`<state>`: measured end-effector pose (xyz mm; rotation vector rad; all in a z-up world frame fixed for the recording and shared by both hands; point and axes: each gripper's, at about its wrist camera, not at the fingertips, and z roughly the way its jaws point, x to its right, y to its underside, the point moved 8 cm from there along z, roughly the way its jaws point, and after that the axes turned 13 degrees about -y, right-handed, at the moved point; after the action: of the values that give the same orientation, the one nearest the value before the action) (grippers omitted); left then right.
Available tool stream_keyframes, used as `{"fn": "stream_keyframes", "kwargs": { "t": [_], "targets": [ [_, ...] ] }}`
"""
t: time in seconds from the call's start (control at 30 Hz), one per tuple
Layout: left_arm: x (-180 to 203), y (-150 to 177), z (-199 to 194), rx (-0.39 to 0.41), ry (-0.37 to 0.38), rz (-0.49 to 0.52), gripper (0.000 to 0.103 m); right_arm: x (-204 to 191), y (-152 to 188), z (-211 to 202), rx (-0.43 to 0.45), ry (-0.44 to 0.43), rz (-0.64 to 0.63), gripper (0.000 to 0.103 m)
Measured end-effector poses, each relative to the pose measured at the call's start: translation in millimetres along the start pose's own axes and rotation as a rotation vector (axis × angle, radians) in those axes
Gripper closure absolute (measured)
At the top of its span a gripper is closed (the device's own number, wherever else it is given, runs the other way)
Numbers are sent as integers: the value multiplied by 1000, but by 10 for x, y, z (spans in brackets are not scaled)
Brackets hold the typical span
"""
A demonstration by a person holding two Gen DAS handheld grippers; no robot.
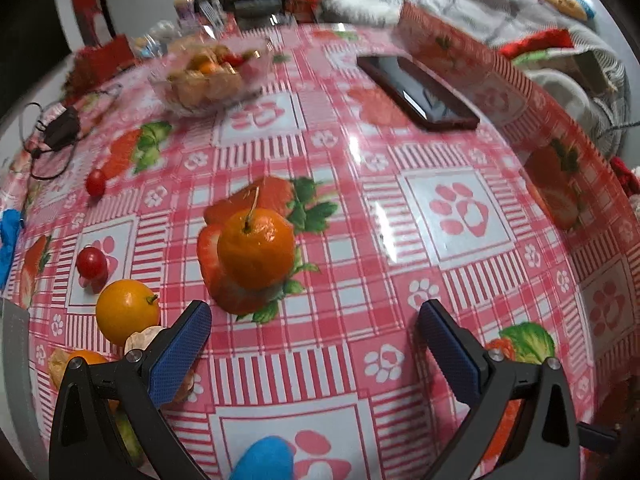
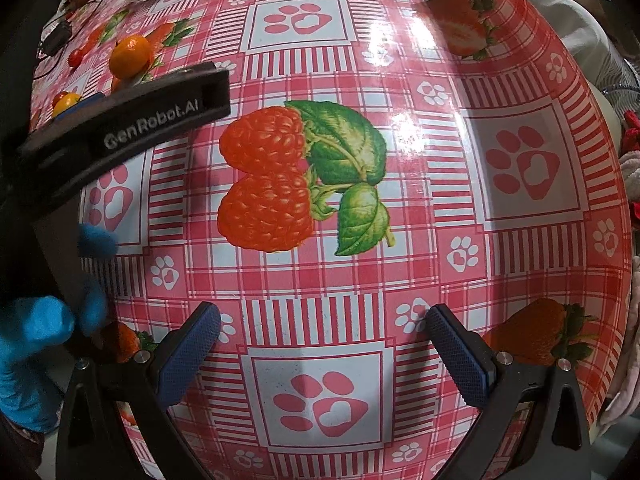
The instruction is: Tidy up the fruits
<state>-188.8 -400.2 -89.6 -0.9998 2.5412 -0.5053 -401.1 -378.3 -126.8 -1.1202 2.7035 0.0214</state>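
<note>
A: Checked red cloth covers the surface [image 1: 460,288]; the tangerine [image 1: 256,254] sits mid-frame, ahead of the left hand-held gripper [image 1: 316,320], which gapes wide with nothing held.

B: Risk?

A: Probably rolling. A nudge from one finger could send it off.

B: And the right hand-held gripper [image 2: 324,320]?

A: Also wide, empty, over bare cloth. Only the left view shows the fruit bowl [image 1: 208,80] upper left and two cherry tomatoes [image 1: 92,262].
</note>
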Motion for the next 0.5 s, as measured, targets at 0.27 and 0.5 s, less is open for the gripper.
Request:
{"fn": "stream_keyframes", "kwargs": {
  "t": [0.27, 0.5],
  "targets": [
    [-478, 49, -661, 6, 71, 43, 0, 7, -92, 30, -26, -1, 10, 0],
    [-1284, 606, -698, -169, 1, -11, 0, 36, -168, 39, -44, 9, 75, 0]
  ]
}}
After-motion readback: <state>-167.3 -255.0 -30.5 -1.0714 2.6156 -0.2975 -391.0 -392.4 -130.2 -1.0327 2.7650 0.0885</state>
